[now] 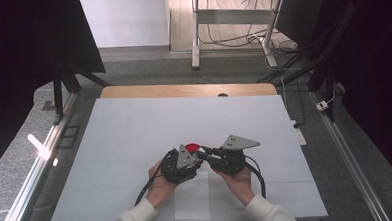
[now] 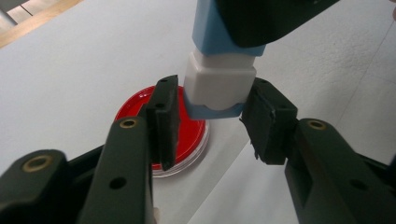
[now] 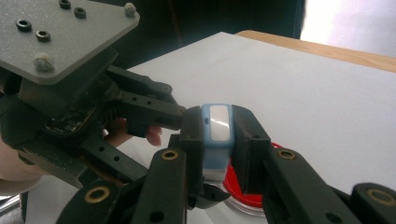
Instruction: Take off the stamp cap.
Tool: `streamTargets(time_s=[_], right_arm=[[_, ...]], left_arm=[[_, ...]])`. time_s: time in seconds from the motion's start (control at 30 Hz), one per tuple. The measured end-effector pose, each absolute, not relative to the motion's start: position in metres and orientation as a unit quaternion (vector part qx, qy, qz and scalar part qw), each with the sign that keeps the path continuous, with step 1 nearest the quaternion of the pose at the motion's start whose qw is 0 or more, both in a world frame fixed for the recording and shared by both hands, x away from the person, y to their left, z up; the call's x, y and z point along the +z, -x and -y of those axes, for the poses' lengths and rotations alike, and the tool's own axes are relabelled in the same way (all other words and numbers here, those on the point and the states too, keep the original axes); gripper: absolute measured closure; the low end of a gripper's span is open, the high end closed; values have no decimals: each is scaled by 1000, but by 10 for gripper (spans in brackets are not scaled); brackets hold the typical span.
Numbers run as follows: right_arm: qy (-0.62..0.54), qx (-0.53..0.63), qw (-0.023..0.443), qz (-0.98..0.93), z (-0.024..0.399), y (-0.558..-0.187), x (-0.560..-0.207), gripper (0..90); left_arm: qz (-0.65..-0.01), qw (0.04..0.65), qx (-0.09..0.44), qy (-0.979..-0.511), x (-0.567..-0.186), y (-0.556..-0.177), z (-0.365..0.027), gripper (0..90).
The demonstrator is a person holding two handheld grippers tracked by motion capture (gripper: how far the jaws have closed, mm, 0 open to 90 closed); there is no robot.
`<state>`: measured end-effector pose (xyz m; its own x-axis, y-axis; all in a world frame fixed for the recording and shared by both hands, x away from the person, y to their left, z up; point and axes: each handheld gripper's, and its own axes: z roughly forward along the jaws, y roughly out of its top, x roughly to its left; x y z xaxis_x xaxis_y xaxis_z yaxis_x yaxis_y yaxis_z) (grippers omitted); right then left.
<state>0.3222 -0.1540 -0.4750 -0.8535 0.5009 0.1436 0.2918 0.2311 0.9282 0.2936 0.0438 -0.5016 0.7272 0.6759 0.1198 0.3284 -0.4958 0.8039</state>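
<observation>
1. right gripper (image 3: 218,140) clamps a blue-and-white block (image 3: 217,135) just above the red dish (image 2: 184,135).
2. left gripper (image 2: 212,119) jaws stand narrow around the block's white end, pads beside it.

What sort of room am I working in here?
Probably a lab or recording workspace: a white-covered table hemmed by black curtains, loose cables on the floor, and a metal desk frame behind.

Grey floor (image 1: 147,67), black curtains (image 1: 26,48)
</observation>
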Motion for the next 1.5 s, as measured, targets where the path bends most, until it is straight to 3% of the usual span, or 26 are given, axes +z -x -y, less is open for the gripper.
streamTargets(time_s=[0.23,1.5], right_arm=[[-258,570,92,-775,155,-322,-475,755],[-267,572,97,-769,154,-320,-478,756]], left_arm=[[-299,401,217,-838,-501,-294,-45,615],[-289,391,229,-843,-505,-292,-44,649]])
